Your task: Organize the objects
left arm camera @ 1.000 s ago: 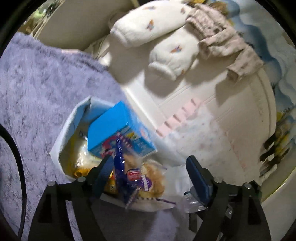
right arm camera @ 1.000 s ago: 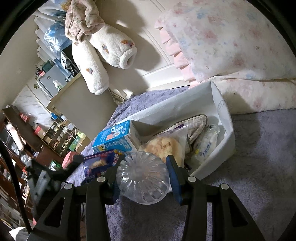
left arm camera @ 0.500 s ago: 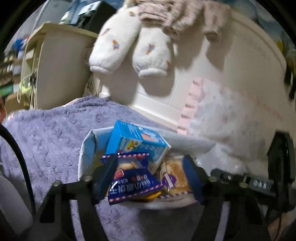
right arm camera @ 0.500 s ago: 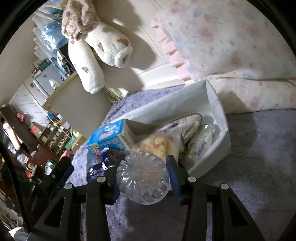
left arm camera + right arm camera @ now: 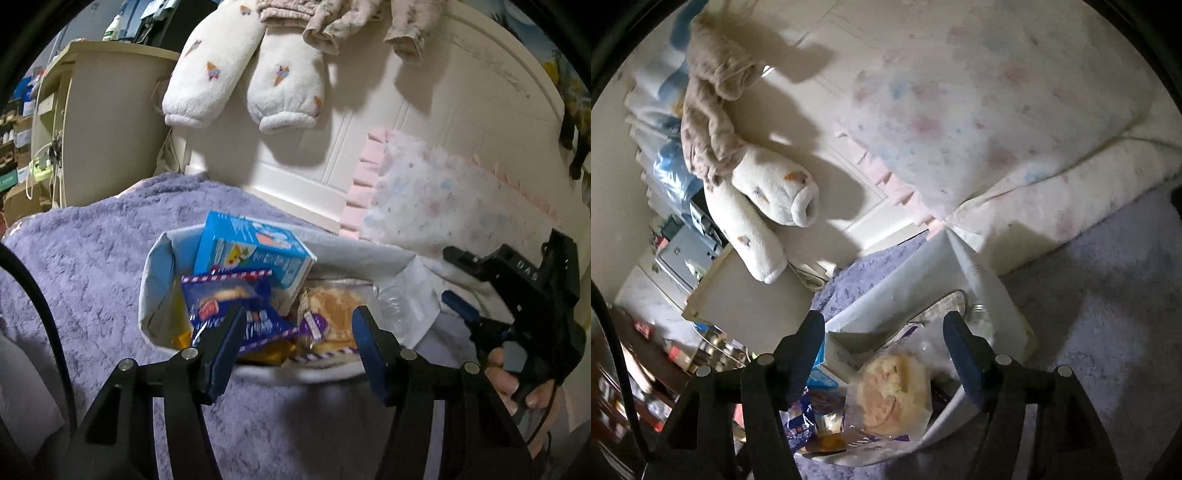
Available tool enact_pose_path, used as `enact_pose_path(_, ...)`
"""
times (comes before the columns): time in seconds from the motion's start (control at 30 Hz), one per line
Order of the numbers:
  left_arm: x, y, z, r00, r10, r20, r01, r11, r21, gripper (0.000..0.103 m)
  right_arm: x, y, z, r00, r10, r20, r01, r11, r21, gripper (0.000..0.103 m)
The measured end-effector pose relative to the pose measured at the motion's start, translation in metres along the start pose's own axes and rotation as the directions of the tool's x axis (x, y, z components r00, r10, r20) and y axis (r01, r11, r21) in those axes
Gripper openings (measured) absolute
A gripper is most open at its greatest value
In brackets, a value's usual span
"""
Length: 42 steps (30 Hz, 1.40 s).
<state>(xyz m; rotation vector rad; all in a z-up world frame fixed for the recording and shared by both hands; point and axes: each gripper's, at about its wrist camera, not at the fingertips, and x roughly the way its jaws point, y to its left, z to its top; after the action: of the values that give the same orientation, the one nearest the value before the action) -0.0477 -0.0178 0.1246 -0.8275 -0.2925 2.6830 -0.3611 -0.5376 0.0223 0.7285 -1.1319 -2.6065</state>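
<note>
– Snacks, then: where are they lying?

– All in the white soft-sided bin (image 5: 162,280), which stands on the fuzzy lilac blanket (image 5: 92,258). A light-blue cardboard carton (image 5: 255,254) leans at the bin's back left. Against its front lies a dark-blue snack packet with a striped edge (image 5: 229,299). A yellow wrapper (image 5: 273,350) peeks out from under that packet, at the bin's near rim.

– And towards the other end of the bin?

– A clear bag of golden bread (image 5: 332,314) sits at the middle, and a clear plastic bottle (image 5: 391,299) lies past it, at the bin's right end.

– What is the left tool (image 5: 298,314) doing?

– It is just before the bin's near rim, released. Its jaws have just been closing, yet they stand apart and the pads press on nothing. The dark-blue packet and the bread bag show behind them, lying inside the bin.

– The right tool (image 5: 882,317)?

– Released too. Its jaws have just been opening, and nothing is gripped between them; the bread bag lies below, in the bin. From the left wrist view a hand (image 5: 517,384) holds this tool to the right of the bin.

– What lies behind the bin?

– A pale floral pillow with a pink frill (image 5: 443,199), propped on a cream headboard (image 5: 369,129).
</note>
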Motion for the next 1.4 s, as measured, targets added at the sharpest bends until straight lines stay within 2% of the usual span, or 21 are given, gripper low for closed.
enact_pose_path(0.17,-0.006,-0.002,-0.02,0.991,0.034,-0.133,-0.035,0.999,-0.006,0.058,-0.02,0.006,-0.009,0.999,-0.025,-0.034,0.025,0.999,-0.02,0.066)
enact_pose_path(0.23,-0.012,0.0,-0.035,0.976,0.073,-0.207,-0.076,0.997,-0.005,0.058,-0.024,0.015,-0.015,0.99,-0.084,-0.116,0.078,0.995,-0.055,0.066)
enact_pose_path(0.3,-0.017,0.002,-0.047,0.957,0.092,-0.274,-0.098,0.995,-0.008,0.058,-0.027,0.02,-0.025,0.945,-0.198,-0.261,0.18,0.979,-0.091,0.066)
enact_pose_path(0.33,-0.018,0.004,-0.053,0.946,0.092,-0.31,-0.103,0.995,-0.018,0.058,-0.03,0.02,-0.033,0.905,-0.258,-0.338,0.23,0.966,-0.119,0.066)
enact_pose_path(0.4,-0.014,0.006,-0.061,0.926,0.074,-0.369,-0.096,0.995,-0.041,0.058,-0.036,0.021,-0.043,0.863,-0.28,-0.42,0.231,0.959,-0.165,0.066)
enact_pose_path(0.47,-0.007,0.005,-0.066,0.917,0.072,-0.392,-0.09,0.996,-0.028,0.058,-0.037,0.021,-0.046,0.849,-0.289,-0.442,0.219,0.954,-0.203,0.066)
enact_pose_path(0.57,0.006,0.006,-0.076,0.903,0.138,-0.407,-0.133,0.99,0.041,0.058,-0.024,0.014,-0.051,0.826,-0.314,-0.467,0.192,0.937,-0.291,0.066)
enact_pose_path(0.63,0.016,0.013,-0.081,0.892,0.175,-0.417,-0.158,0.985,0.076,0.053,-0.008,0.004,-0.058,0.787,-0.337,-0.517,0.159,0.92,-0.358,0.066)
enact_pose_path(0.7,0.024,0.023,-0.084,0.883,0.214,-0.419,-0.19,0.977,0.099,0.05,0.002,-0.006,-0.067,0.761,-0.386,-0.522,0.126,0.877,-0.464,0.066)
enact_pose_path(0.77,0.029,0.033,-0.087,0.877,0.252,-0.409,-0.22,0.968,0.125,0.05,0.008,-0.012,-0.08,0.734,-0.491,-0.47,0.112,0.77,-0.628,0.066)
enact_pose_path(0.8,0.033,0.038,-0.09,0.87,0.272,-0.411,-0.231,0.962,0.147,0.05,0.011,-0.015,-0.09,0.716,-0.544,-0.437,0.082,0.687,-0.722,0.066)
enact_pose_path(0.83,0.037,0.041,-0.094,0.862,0.276,-0.424,-0.229,0.96,0.16,0.052,0.013,-0.017,-0.096,0.708,-0.56,-0.43,0.047,0.645,-0.763,0.066)
enact_pose_path(0.87,0.039,0.043,-0.097,0.863,0.271,-0.427,-0.219,0.961,0.167,0.055,0.014,-0.02,-0.103,0.712,-0.558,-0.426,0.002,0.608,-0.794,0.066)
enact_pose_path(0.9,0.037,0.043,-0.1,0.884,0.268,-0.383,-0.216,0.961,0.174,0.061,0.014,-0.023,-0.105,0.737,-0.536,-0.412,-0.023,0.589,-0.808,0.069)
enact_pose_path(0.93,0.036,0.043,-0.103,0.889,0.27,-0.371,-0.218,0.96,0.177,0.065,0.015,-0.027,-0.106,0.769,-0.498,-0.401,-0.037,0.591,-0.806,0.077)
enact_pose_path(1.0,0.032,0.044,-0.109,0.906,0.267,-0.328,-0.22,0.96,0.173,0.066,0.018,-0.036,-0.105,0.799,-0.44,-0.409,-0.052,0.627,-0.777,0.09)
enact_pose_path(1.03,0.031,0.044,-0.11,0.909,0.264,-0.322,-0.218,0.961,0.171,0.066,0.016,-0.037,-0.105,0.81,-0.425,-0.404,-0.055,0.631,-0.774,0.091)
enact_pose_path(1.13,0.03,0.046,-0.11,0.911,0.255,-0.324,-0.212,0.964,0.163,0.066,0.01,-0.036,-0.112,0.823,-0.431,-0.369,-0.055,0.586,-0.808,0.092)
enact_pose_path(1.17,0.029,0.045,-0.11,0.91,0.257,-0.326,-0.212,0.963,0.167,0.066,0.008,-0.037,-0.113,0.83,-0.424,-0.363,-0.055,0.585,-0.809,0.092)
enact_pose_path(1.27,0.025,0.038,-0.113,0.905,0.254,-0.341,-0.199,0.962,0.187,0.068,0.003,-0.039,-0.112,0.826,-0.427,-0.369,-0.074,0.565,-0.822,0.092)
enact_pose_path(1.4,0.021,0.041,-0.116,0.912,0.216,-0.348,-0.174,0.973,0.148,0.072,-0.009,-0.045,-0.107,0.823,-0.407,-0.397,-0.148,0.521,-0.841,0.096)
